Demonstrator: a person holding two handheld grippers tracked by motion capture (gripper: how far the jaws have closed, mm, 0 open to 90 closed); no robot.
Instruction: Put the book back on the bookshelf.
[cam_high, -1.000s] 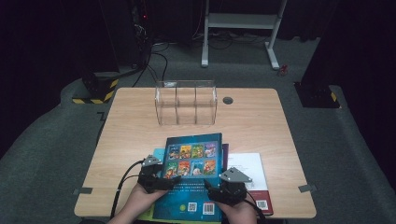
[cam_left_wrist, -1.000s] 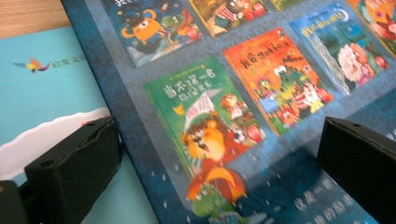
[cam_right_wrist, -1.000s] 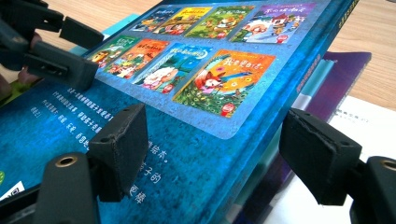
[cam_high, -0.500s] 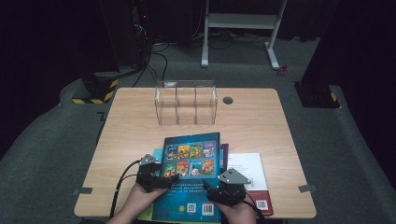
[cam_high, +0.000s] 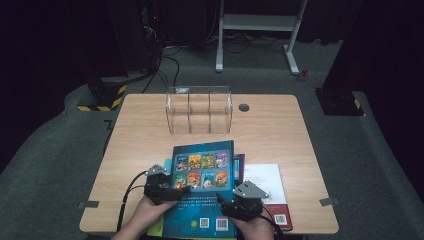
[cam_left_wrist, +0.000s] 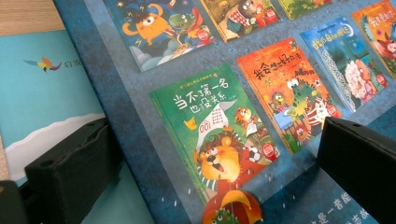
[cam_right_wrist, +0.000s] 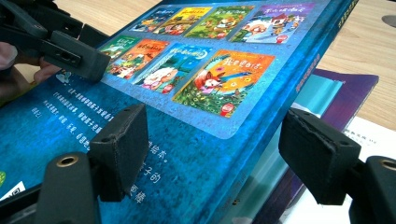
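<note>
Change: nothing has shifted; both my grippers stay put.
Blue picture book (cam_high: 202, 187): tops the near-edge stack.
Left gripper (cam_high: 161, 187), right gripper (cam_high: 243, 202): agape, straddling its edges.
Progress: clear divider rack (cam_high: 199, 110) empty; lifting, shelving remain.

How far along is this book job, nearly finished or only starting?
Only starting, it seems. The clear organizer at the table's far side holds nothing. In hand: both tools, left and right, sit at the blue picture book, jaws open. Left: the books beneath it, like the white one.
</note>
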